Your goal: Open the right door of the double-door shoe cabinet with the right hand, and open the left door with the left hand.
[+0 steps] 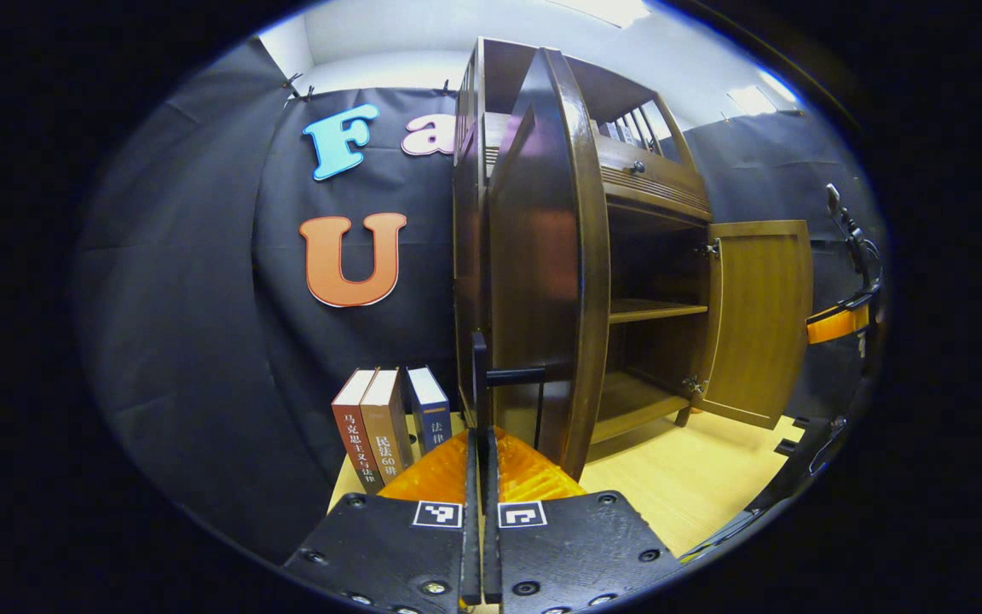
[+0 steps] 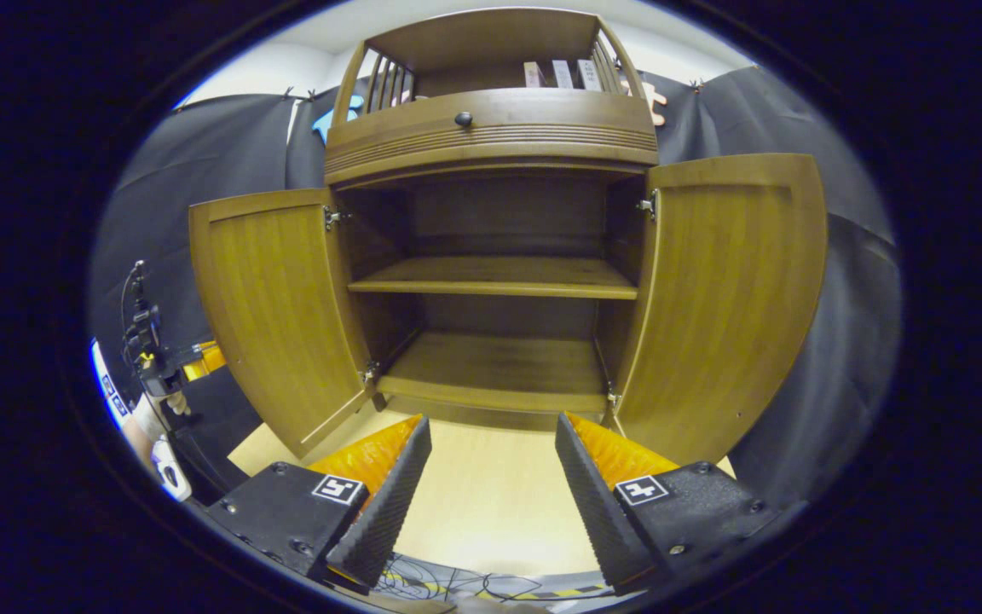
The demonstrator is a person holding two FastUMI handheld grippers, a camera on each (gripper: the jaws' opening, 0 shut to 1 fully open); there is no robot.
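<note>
The brown wooden shoe cabinet (image 2: 491, 128) stands with both doors swung wide, showing two bare shelves (image 2: 495, 277). In the right gripper view the left door (image 2: 274, 307) and the right door (image 2: 730, 298) flank the opening. My right gripper (image 2: 491, 477) is open, low in front of the middle of the cabinet and touching nothing. In the left gripper view the left door (image 1: 542, 256) is seen edge-on, close ahead. My left gripper (image 1: 481, 443) is shut on its thin dark handle (image 1: 508, 375). The right door (image 1: 759, 315) hangs open farther off.
Three books (image 1: 389, 422) stand upright left of the cabinet on the pale wooden floor (image 1: 678, 477). More books (image 2: 563, 75) sit on the cabinet's top shelf. A drawer with a round knob (image 2: 463, 119) is above the doors. Cables (image 2: 457, 584) lie by the near edge.
</note>
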